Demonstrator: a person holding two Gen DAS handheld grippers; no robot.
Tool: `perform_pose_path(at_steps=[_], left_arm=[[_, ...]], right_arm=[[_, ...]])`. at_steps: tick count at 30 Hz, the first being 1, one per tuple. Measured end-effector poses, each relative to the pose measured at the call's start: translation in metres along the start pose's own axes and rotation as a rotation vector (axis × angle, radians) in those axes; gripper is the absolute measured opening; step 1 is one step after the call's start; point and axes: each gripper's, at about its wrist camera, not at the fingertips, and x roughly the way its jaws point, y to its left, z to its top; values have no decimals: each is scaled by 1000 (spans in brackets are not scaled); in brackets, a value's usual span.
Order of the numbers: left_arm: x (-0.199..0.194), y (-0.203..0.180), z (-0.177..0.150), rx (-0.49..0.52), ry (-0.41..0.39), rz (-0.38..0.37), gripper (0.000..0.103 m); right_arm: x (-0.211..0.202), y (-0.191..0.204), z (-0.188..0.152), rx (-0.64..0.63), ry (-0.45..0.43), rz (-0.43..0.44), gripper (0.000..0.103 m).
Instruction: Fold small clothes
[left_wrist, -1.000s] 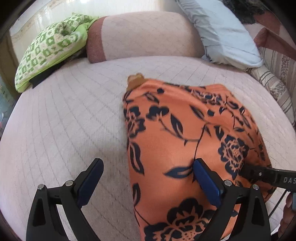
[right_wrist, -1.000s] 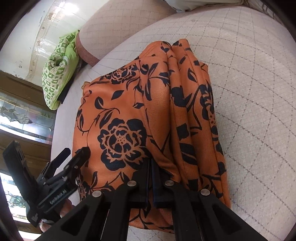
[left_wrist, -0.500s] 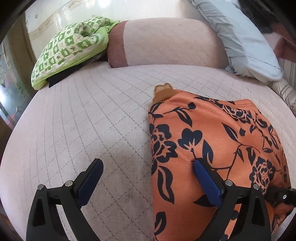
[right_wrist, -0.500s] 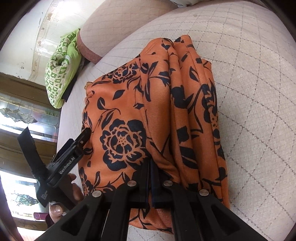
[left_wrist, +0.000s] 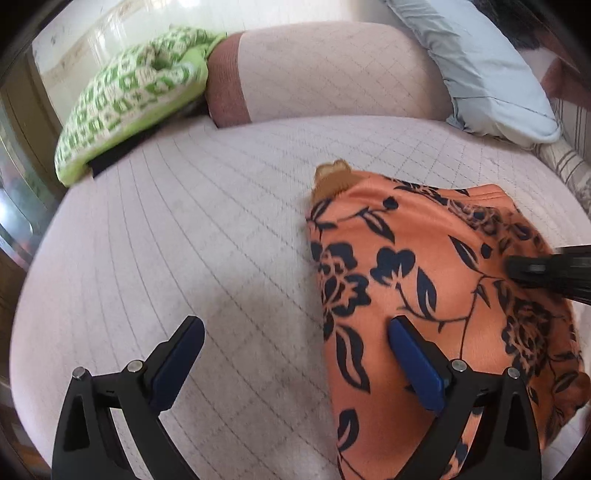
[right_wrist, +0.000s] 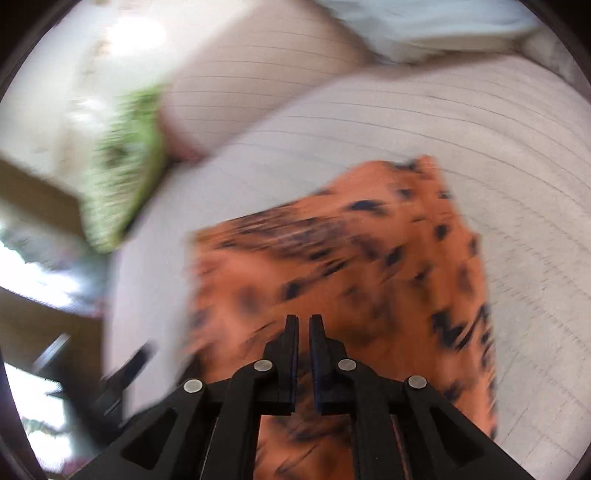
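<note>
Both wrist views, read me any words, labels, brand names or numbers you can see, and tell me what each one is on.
None can be read.
The right tongs, crossing the orange floral cloth in the left wrist view, show pale marks on the black body, too blurred to read.
The right wrist view is motion-blurred; no text shows there.
The green patterned cushion carries only a pattern.
</note>
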Motion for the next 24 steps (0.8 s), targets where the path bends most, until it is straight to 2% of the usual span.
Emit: perform_pose_path(at_steps=[1, 4, 6, 8, 10, 12, 14, 16, 18, 19, 21, 22, 24], left_arm=[[1, -1, -1, 2, 8, 2, 100], [4, -1, -2, -6, 22, -7, 100], [6, 6, 2, -50, 41, -47, 100], [4, 20, 5, -119, 38, -75, 100], [-2, 34, 7, -179, 8, -70, 100], [-4, 46, 8, -225, -7, -63, 100], [7, 45, 8, -224, 43, -75, 100], [21, 38, 5, -202, 99, -79, 100], [27, 35, 6, -195, 104, -57, 100], [27, 34, 7, -134, 63, 30, 100], [25, 36, 9, -147, 62, 2, 100], [25, 37, 9, -152, 61, -3, 100], [25, 38, 8, -161, 61, -9, 100]], right_arm=[[17, -6, 6, 0, 12, -34, 6], [17, -7, 15, 47, 24, 13, 9], [10, 13, 24, -28, 1, 51, 8], [12, 32, 31, -78, 17, 109, 8], [20, 57, 36, -137, 61, 197, 8], [29, 84, 37, -193, 87, 247, 8], [46, 108, 40, -228, 125, 297, 8], [71, 122, 45, -235, 166, 264, 8], [102, 124, 49, -250, 193, 147, 6], [119, 116, 50, -257, 218, 107, 5], [125, 95, 55, -139, 228, 239, 5], [121, 91, 56, -110, 220, 257, 5], [94, 79, 55, -86, 120, 265, 6]])
